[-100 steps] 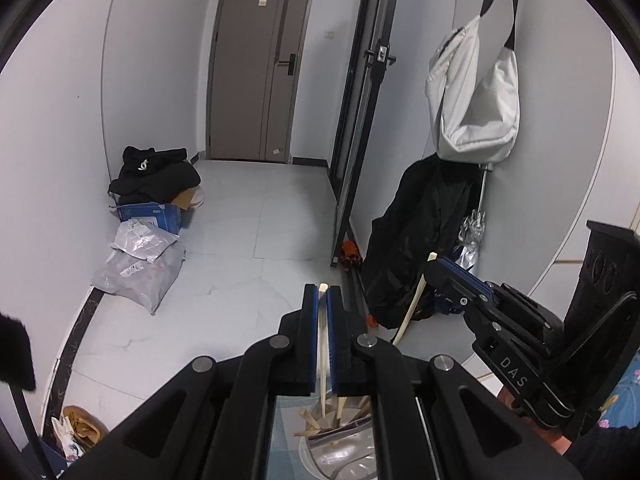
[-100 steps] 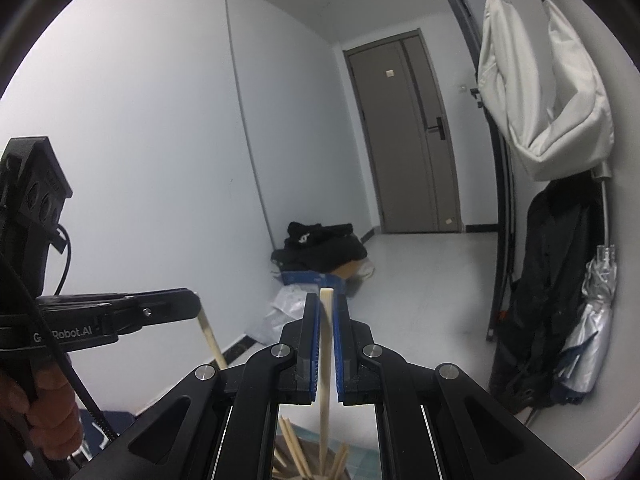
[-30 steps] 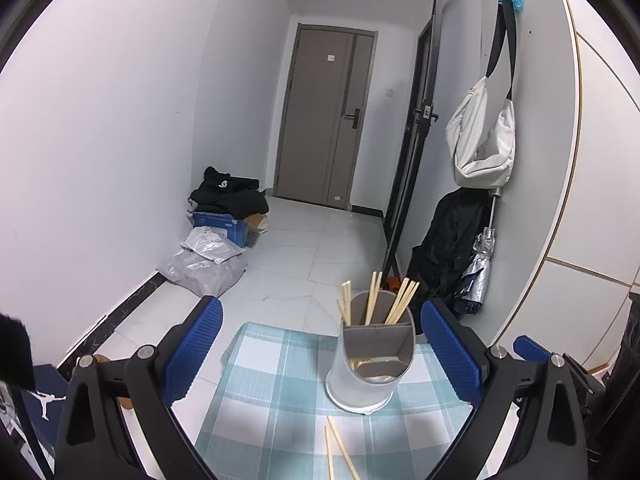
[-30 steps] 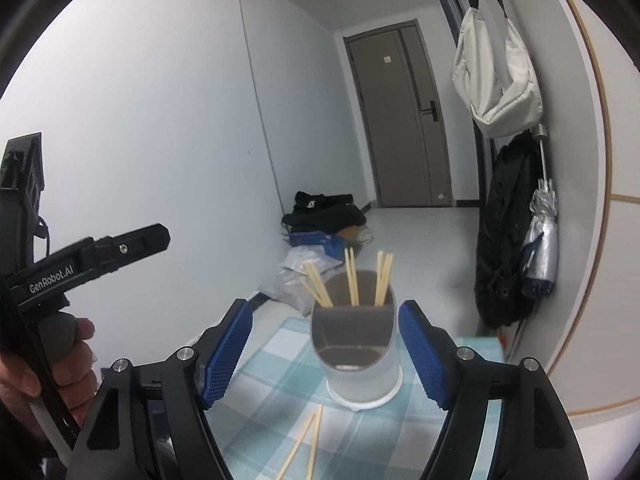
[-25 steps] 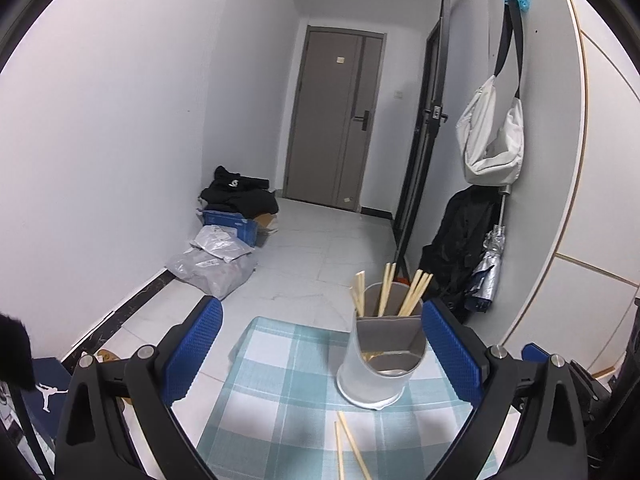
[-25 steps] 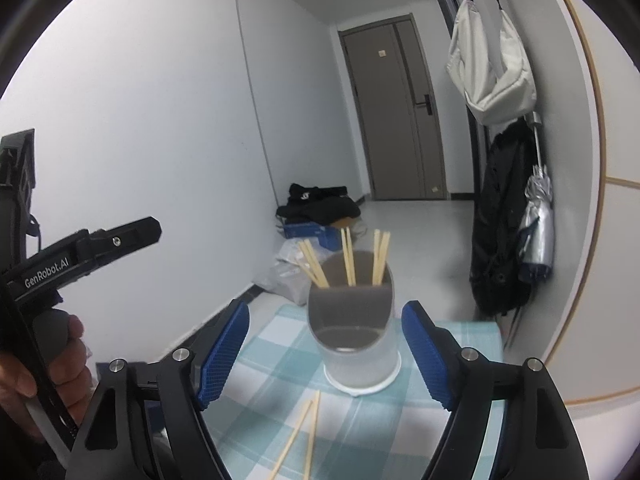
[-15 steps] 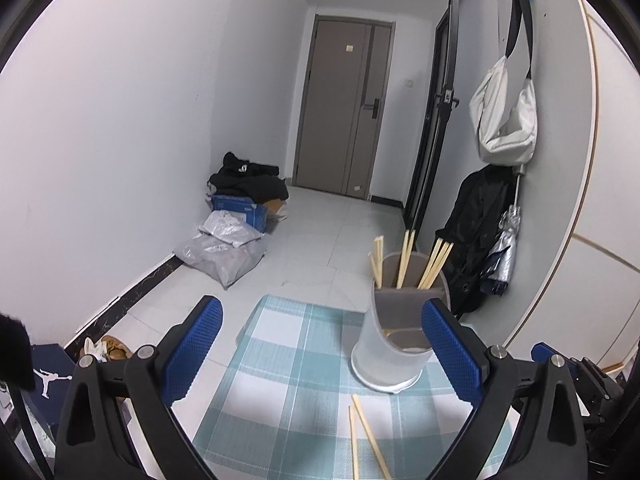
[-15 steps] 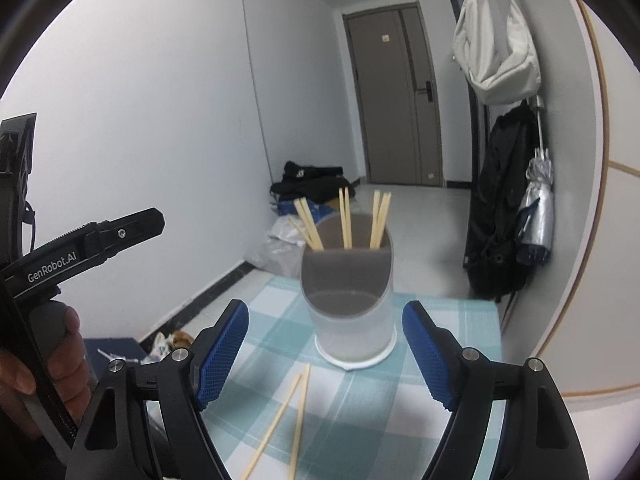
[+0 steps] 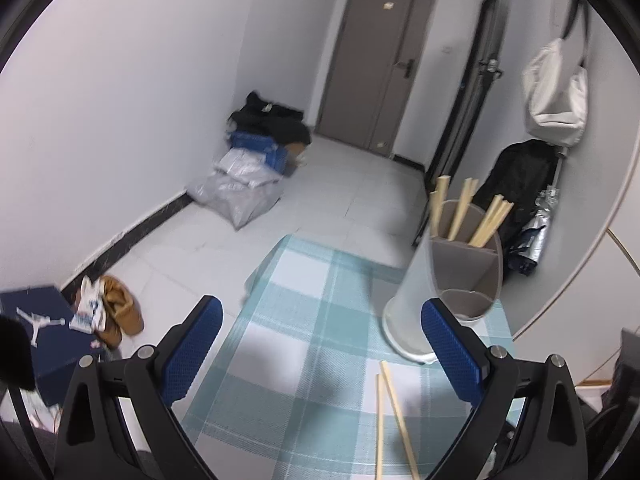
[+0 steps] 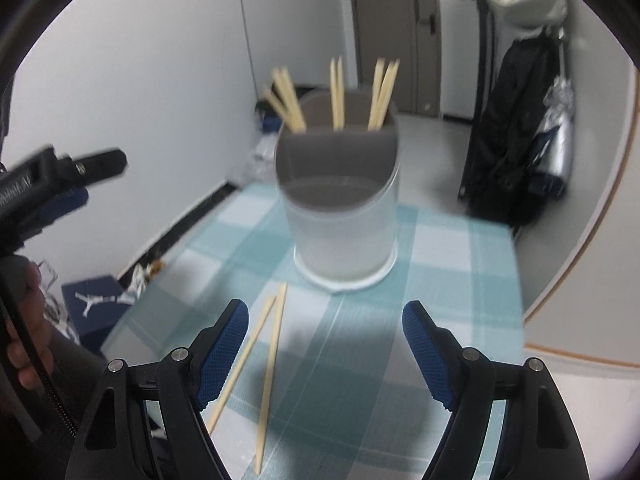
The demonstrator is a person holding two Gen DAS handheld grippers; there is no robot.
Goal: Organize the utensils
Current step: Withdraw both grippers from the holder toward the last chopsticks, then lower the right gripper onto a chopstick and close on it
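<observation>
Chopsticks on cloth: two loose chopsticks (image 10: 269,364) lie on the checked tablecloth (image 10: 440,280), near the front of the holder, their far ends close together and their near ends spread apart; in the left wrist view the same pair (image 9: 390,412) lies just inside the right blue pad.
Holder: a white cylindrical utensil holder (image 10: 340,208) stands upright on the cloth, with a grey divider inside.
Chopsticks in holder: several chopsticks (image 10: 336,92) stand in the rear compartment, leaning outward in three small groups; the front compartment looks bare, though blur makes that uncertain.
Counter: the cloth covers the counter (image 9: 304,344), whose far edge ends above the tiled floor (image 9: 340,192).
Left tongs (image 9: 320,348): spread wide apart, gripping nothing, above the cloth to the left of the holder.
Right tongs (image 10: 325,354): spread wide apart, gripping nothing, facing the holder, with the loose pair beside the left pad.
Background: a grey door (image 9: 380,56) and a white bag (image 9: 558,92) hanging on the wall.
</observation>
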